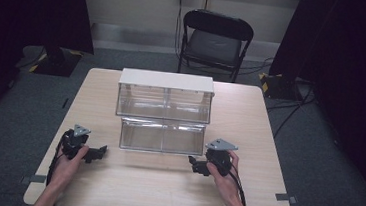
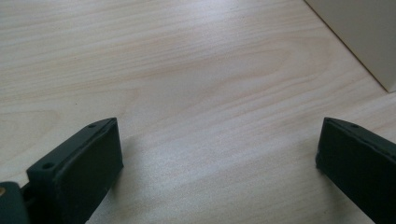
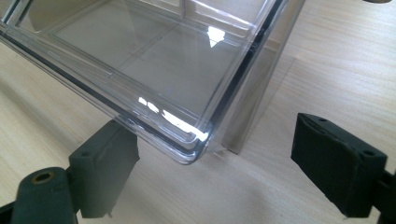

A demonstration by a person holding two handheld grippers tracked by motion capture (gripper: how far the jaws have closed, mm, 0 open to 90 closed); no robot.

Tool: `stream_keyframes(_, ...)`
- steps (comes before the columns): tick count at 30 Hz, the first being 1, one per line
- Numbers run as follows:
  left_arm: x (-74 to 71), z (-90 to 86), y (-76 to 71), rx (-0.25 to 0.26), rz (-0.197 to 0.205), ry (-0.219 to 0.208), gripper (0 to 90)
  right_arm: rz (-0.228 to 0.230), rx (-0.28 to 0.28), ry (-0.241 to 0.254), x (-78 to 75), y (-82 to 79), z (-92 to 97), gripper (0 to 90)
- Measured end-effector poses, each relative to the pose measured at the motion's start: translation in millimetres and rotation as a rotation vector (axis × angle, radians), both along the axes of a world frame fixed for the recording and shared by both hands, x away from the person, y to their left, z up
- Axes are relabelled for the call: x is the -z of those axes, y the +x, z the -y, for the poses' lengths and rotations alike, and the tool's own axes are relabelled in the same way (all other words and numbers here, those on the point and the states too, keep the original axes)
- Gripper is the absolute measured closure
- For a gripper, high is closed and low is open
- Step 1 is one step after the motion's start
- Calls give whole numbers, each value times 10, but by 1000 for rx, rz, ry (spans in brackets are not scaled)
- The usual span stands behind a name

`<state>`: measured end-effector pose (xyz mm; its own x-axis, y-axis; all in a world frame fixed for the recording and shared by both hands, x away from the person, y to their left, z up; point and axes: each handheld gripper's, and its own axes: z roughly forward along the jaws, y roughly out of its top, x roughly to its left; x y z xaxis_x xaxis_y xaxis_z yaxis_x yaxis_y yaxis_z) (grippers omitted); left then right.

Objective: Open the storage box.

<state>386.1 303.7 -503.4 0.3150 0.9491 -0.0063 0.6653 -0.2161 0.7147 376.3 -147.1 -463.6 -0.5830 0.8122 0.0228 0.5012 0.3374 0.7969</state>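
The clear plastic drawer (image 1: 162,136) is sitting pulled out at the front of the white-topped organizer (image 1: 167,81), in the middle of the wooden table (image 1: 163,186), and the upper clear compartment (image 1: 164,103) is resting above and behind it. In the right gripper view you are looking at the drawer's rounded near corner (image 3: 189,151), which is lying between your two black jaws, closer to the left-hand one; the jaws are standing wide apart and neither is pressing on the plastic. Your right gripper (image 1: 196,165) is hovering just beside the drawer's right front corner, with your right hand (image 1: 224,169) wrapped around its body. Your left gripper (image 1: 97,152) is lying near the drawer's left front corner but apart from it, held in your left hand (image 1: 69,159); its jaws are also spread wide, with bare wood between them and the organizer's pale side wall (image 2: 359,32) showing at the upper right. Behind the table a black folding chair (image 1: 215,40) is standing on the grey carpet.
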Motion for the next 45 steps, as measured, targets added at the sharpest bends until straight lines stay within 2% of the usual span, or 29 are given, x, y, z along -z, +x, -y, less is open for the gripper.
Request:
stream_keyframes(8,-1,2,-1,0,1,2,3,10,-21,34,-38,-30,4,137)
stream_keyframes(13,0,2,-1,-1,1,2,3,13,-9,34,-39,-44,-8,138)
stream_keyframes(45,0,2,-1,0,1,2,2,31,-17,24,-59,-76,10,145)
